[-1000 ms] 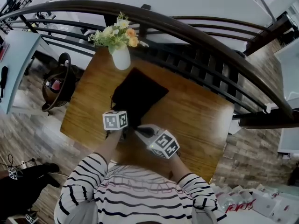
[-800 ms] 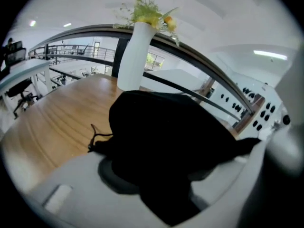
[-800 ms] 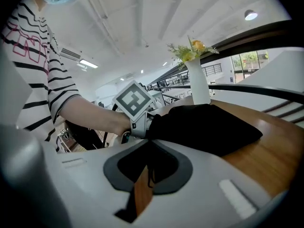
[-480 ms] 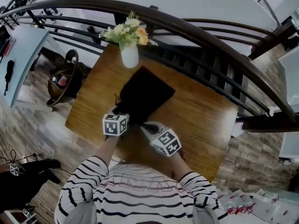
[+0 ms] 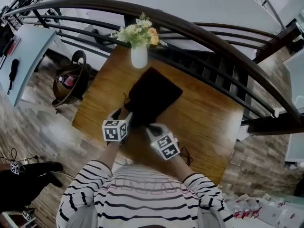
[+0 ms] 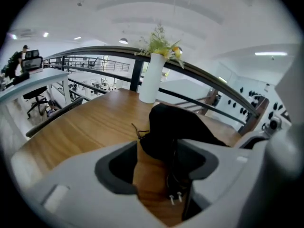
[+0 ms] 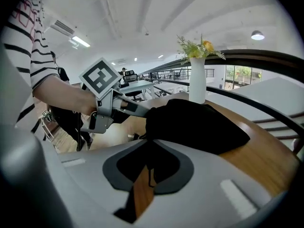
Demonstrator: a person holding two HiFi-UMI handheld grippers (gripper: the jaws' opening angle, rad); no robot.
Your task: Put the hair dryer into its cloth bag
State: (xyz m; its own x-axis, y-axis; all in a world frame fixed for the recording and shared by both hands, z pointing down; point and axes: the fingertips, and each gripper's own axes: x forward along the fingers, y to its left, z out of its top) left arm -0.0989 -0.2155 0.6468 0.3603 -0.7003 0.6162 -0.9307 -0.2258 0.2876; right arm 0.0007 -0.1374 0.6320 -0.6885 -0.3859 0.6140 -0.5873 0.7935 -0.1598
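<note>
The black cloth bag (image 5: 153, 95) lies on the wooden table (image 5: 204, 113), its far corner pointing at a white vase (image 5: 139, 57) of flowers (image 5: 137, 32) by the dark curved railing (image 5: 213, 37). The bag looks full and humped. I can't see the hair dryer's body from here. A black cord (image 6: 176, 175) runs out of the bag's near end, and its plug (image 6: 175, 197), with 2 bright pins, rests on the wood just in front of the bag.

The person in the striped top stands at the near edge of the table with both tools at that near end. The left gripper (image 6: 159, 144) has its 2 jaws spread wide; they have just been opening. The bag's near corner, the cord and the plug sit in the gap between them, but neither pad presses on anything. A thin drawstring (image 6: 139, 133) curls off the bag's left side, close to the left jaw.

The right gripper (image 7: 148, 148) is just to the right of it, angled down at the table. Its jaws are drawn in narrow, almost together, and they pinch the black cloth at the bag's near edge. A strip of wood shows in the slit below the tips.
</note>
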